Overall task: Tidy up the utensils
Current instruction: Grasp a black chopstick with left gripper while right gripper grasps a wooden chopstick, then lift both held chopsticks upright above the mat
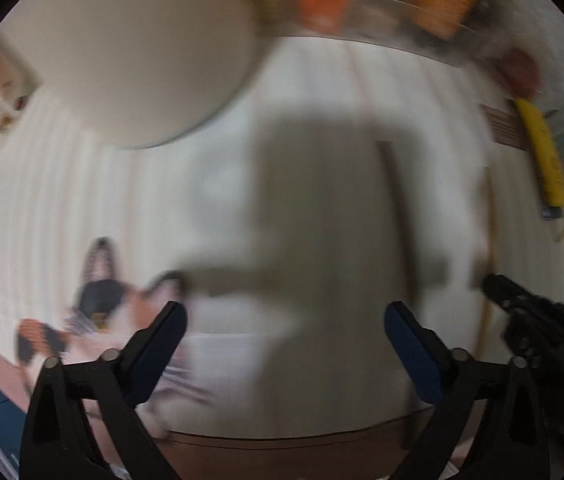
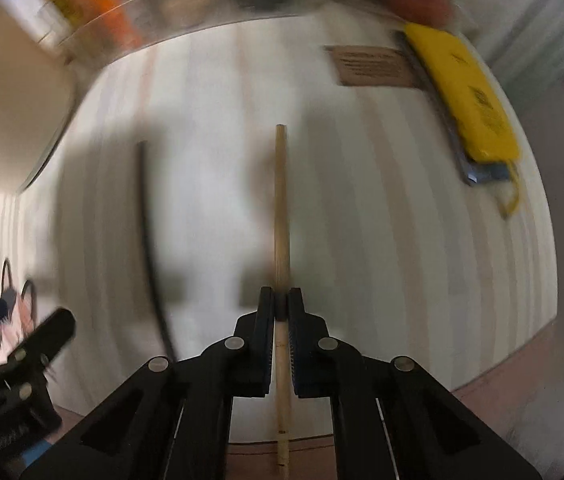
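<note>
My right gripper points down at the pale striped mat and is shut on a light wooden chopstick, which runs straight away from the jaws. A black chopstick lies on the mat to its left. In the blurred left wrist view, my left gripper stands wide open over the mat with nothing between its fingers. The black chopstick lies ahead of its right finger. The wooden chopstick and the right gripper show at the far right.
A clear tub with orange packets stands at the back. A yellow pouch and a brown card lie at the right. A large pale round object sits at the left, a cat-patterned item near the left gripper.
</note>
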The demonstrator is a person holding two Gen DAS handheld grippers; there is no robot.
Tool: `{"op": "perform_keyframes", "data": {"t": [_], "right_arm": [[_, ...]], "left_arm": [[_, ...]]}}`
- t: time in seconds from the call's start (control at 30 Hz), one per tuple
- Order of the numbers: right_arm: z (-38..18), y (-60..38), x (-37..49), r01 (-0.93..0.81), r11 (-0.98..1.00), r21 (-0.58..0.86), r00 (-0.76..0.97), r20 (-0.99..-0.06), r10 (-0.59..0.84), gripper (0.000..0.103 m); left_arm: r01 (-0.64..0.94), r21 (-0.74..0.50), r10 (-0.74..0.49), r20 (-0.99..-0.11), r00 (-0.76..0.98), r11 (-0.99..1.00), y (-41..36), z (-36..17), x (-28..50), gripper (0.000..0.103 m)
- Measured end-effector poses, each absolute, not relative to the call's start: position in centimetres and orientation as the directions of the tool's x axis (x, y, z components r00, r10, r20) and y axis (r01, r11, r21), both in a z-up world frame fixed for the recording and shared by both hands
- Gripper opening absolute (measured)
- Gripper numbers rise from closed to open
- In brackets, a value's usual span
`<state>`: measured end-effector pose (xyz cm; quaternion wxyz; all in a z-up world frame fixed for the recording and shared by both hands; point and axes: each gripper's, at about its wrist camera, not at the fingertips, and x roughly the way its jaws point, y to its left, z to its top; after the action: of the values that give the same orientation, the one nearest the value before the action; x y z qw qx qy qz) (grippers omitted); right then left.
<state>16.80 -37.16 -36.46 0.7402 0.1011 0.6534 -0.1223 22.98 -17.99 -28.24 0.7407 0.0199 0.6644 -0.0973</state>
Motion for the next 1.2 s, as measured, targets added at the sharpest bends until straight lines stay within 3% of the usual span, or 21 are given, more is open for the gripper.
{"op": "perform_keyframes", "data": {"t": [0.07, 0.3, 0.37, 0.57, 0.67, 0.9, 1.2], "right_arm": [[-36.2, -39.2, 16.0, 0.356, 0.935, -0.012, 0.122, -0.991, -0.059, 0.007], [-36.2, -44.9, 13.9, 0.453, 0.891, -0.006, 0.115, -0.991, -0.065, 0.007], [-36.4, -46.3, 13.0, 0.472, 0.881, -0.004, 0.115, -0.991, -0.066, 0.007], [-36.8, -48.1, 11.7, 0.481, 0.877, 0.005, 0.112, -0.992, -0.056, 0.007], [-36.7, -48.1, 11.5, 0.470, 0.883, -0.002, 0.110, -0.992, -0.061, 0.007], [-35.5, -44.1, 12.7, 0.434, 0.900, 0.029, 0.120, -0.992, -0.027, 0.007], [-32.6, -34.6, 13.5, 0.312, 0.941, 0.133, 0.161, -0.983, 0.085, 0.007]], "left_arm": [[0.192, -0.116, -0.136, -0.986, 0.095, 0.975, -19.6, -28.1, 23.1, 0.093], [0.263, -0.099, -0.124, -0.989, 0.079, 0.960, -24.8, -28.5, 22.9, 0.057], [0.272, -0.089, -0.115, -0.990, 0.078, 0.958, -25.2, -28.6, 23.0, 0.054], [0.287, -0.048, -0.079, -0.992, 0.099, 0.957, -25.7, -29.1, 22.5, 0.032], [0.294, -0.048, -0.083, -0.991, 0.108, 0.955, -26.4, -29.2, 22.4, 0.006], [0.276, -0.049, -0.089, -0.987, 0.136, 0.960, -23.2, -28.3, 21.6, 0.003], [0.168, -0.040, -0.068, -0.984, 0.166, 0.985, -12.8, -26.9, 19.5, 0.003]]}}
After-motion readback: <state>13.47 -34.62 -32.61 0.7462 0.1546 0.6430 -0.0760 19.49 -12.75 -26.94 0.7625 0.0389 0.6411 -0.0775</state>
